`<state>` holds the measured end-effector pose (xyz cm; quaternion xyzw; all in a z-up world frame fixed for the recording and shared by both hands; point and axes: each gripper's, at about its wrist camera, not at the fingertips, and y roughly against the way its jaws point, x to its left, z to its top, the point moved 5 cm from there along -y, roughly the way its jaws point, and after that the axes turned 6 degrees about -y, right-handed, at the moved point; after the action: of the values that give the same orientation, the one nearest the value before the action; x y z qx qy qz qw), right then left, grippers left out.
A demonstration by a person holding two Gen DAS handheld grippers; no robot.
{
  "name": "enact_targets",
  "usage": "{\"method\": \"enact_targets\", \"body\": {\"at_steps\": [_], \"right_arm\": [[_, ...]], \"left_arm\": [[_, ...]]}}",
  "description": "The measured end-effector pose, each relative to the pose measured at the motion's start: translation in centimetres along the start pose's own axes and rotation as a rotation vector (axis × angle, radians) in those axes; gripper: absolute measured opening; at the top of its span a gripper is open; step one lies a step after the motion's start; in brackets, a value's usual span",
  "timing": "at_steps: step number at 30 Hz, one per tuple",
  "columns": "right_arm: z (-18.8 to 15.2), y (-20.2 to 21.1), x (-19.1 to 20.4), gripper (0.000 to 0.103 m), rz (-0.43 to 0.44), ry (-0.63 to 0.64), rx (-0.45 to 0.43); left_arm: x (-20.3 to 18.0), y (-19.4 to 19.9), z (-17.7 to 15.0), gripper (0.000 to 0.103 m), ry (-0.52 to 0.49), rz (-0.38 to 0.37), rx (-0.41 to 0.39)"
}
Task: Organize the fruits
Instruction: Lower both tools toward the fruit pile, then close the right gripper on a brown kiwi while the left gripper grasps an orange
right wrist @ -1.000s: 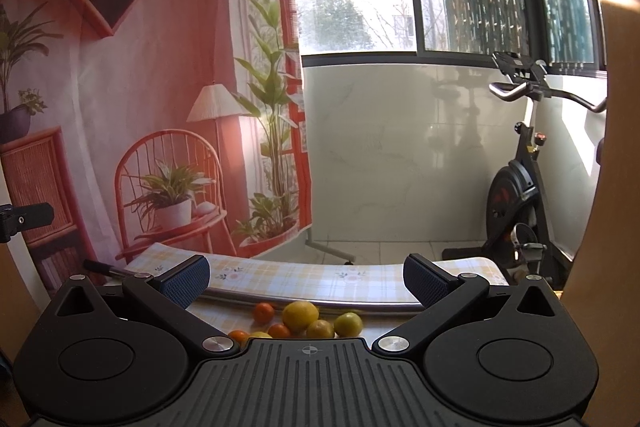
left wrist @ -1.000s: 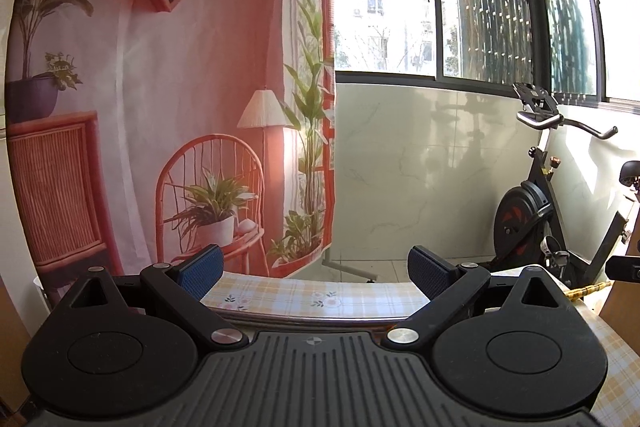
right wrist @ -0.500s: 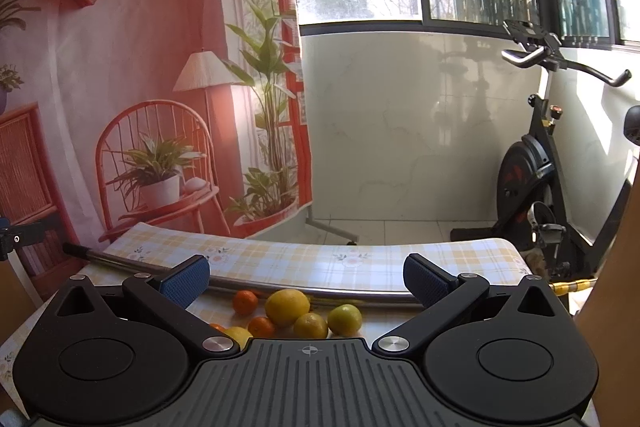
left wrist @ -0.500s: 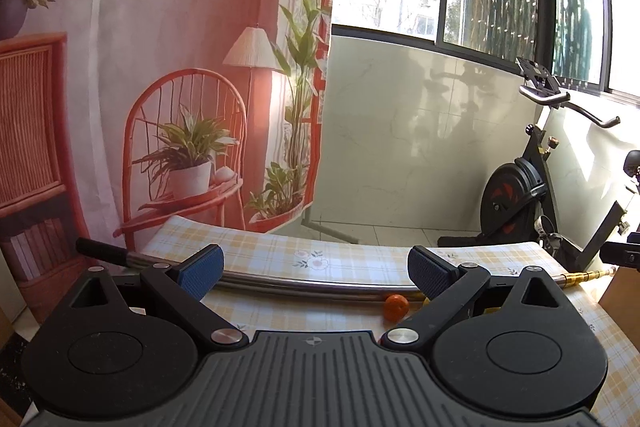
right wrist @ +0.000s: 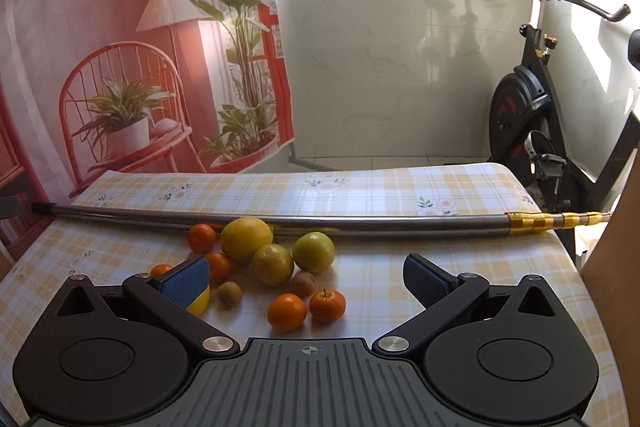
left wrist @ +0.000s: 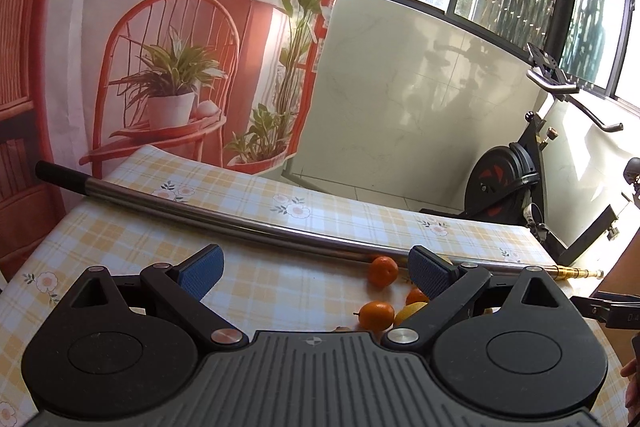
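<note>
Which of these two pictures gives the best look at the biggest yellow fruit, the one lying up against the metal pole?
The right wrist view. The big yellow fruit sits there in full, lit, beside the metal pole. In the left wrist view that spot is hidden behind the left gripper; only a few small oranges show there.

right gripper (right wrist: 306,273) wide apart, blue pads (right wrist: 186,281) empty, above a checked tablecloth (right wrist: 400,187). between the fingers: a cluster of fruit, with a large lemon (right wrist: 247,239) against a long metal pole (right wrist: 360,223), a green-yellow citrus (right wrist: 314,252) just beside it, two small oranges (right wrist: 286,312) nearest, touching, and two brown kiwis (right wrist: 229,293) among them. exercise bike (right wrist: 532,115) beyond the table's far right; printed backdrop (right wrist: 120,47) at left.
</note>
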<state>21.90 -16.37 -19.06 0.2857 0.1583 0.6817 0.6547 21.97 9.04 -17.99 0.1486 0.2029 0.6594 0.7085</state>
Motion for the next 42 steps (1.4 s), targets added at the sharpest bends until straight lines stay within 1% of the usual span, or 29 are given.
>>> {"method": "enact_targets", "body": {"at_steps": [4, 6, 8, 9, 10, 11, 15, 16, 20, 21, 22, 24, 26, 29, 31, 33, 34, 36, 37, 42], "right_arm": [[-1.0, -2.4, -1.6, 0.103, -0.018, -0.025, 0.038], [-1.5, -3.6, -2.1, 0.102, -0.026, -0.016, 0.057], [-1.9, -4.6, -2.3, 0.096, -0.018, -0.011, 0.079], [-1.9, -5.1, -2.3, 0.091, -0.011, -0.013, 0.09], [-1.7, -5.5, -2.6, 0.087, -0.004, -0.015, 0.101], [-1.7, -5.9, -2.6, 0.085, -0.002, -0.014, 0.104], [-1.2, -7.7, -2.0, 0.071, 0.012, 0.003, 0.134], [-1.1, -8.1, -1.8, 0.066, 0.017, 0.01, 0.14], [-0.6, -10.2, -0.4, 0.053, 0.036, 0.069, 0.169], [-0.6, -10.8, -0.1, 0.046, 0.041, 0.079, 0.18], [-0.6, -11.5, 0.2, 0.043, 0.05, 0.086, 0.2], [-0.7, -12.3, 0.6, 0.042, 0.06, 0.092, 0.226], [-0.8, -13.1, 0.9, 0.041, 0.065, 0.098, 0.246], [-1.0, -13.9, 1.2, 0.037, 0.065, 0.098, 0.266], [-1.1, -14.4, 1.1, 0.033, 0.063, 0.098, 0.283], [-1.3, -14.8, 1.2, 0.031, 0.058, 0.102, 0.295], [-1.3, -14.9, 1.1, 0.029, 0.055, 0.101, 0.301], [-1.4, -15.2, 1.1, 0.026, 0.051, 0.102, 0.308], [-1.4, -15.2, 1.1, 0.022, 0.049, 0.102, 0.308], [-1.1, -14.3, 1.2, 0.022, 0.058, 0.095, 0.28]], "left_arm": [[-0.8, -0.9, -0.9, 0.099, -0.07, 0.017, -0.005], [-1.1, -1.3, -1.2, 0.099, -0.088, 0.015, 0.01], [-1.2, -1.9, -1.5, 0.097, -0.1, 0.018, 0.045], [-1.2, -2.2, -1.7, 0.095, -0.107, 0.019, 0.063], [-1.1, -2.3, -1.8, 0.094, -0.112, 0.021, 0.074], [-1.1, -2.5, -1.9, 0.094, -0.114, 0.022, 0.079], [-0.7, -3.2, -2.1, 0.095, -0.073, -0.001, 0.11], [-0.7, -3.3, -2.1, 0.095, -0.063, -0.009, 0.111], [-1.1, -3.4, -2.0, 0.096, -0.074, -0.011, 0.092], [-1.2, -3.3, -2.0, 0.096, -0.079, -0.009, 0.087], [-1.4, -3.4, -2.0, 0.096, -0.086, -0.001, 0.084], [-1.5, -3.7, -2.1, 0.096, -0.097, 0.015, 0.092], [-1.5, -3.9, -2.2, 0.096, -0.096, 0.012, 0.1], [-1.4, -4.1, -2.4, 0.096, -0.088, 0.002, 0.103], [-1.3, -4.2, -2.4, 0.096, -0.088, 0.004, 0.104], [-1.2, -4.3, -2.4, 0.096, -0.083, 0.008, 0.108], [-1.1, -4.4, -2.5, 0.095, -0.082, 0.009, 0.111], [-1.1, -4.5, -2.5, 0.094, -0.081, 0.013, 0.12], [-1.1, -4.5, -2.6, 0.094, -0.081, 0.017, 0.125], [-1.3, -4.6, -2.6, 0.091, -0.091, 0.017, 0.137]]}}
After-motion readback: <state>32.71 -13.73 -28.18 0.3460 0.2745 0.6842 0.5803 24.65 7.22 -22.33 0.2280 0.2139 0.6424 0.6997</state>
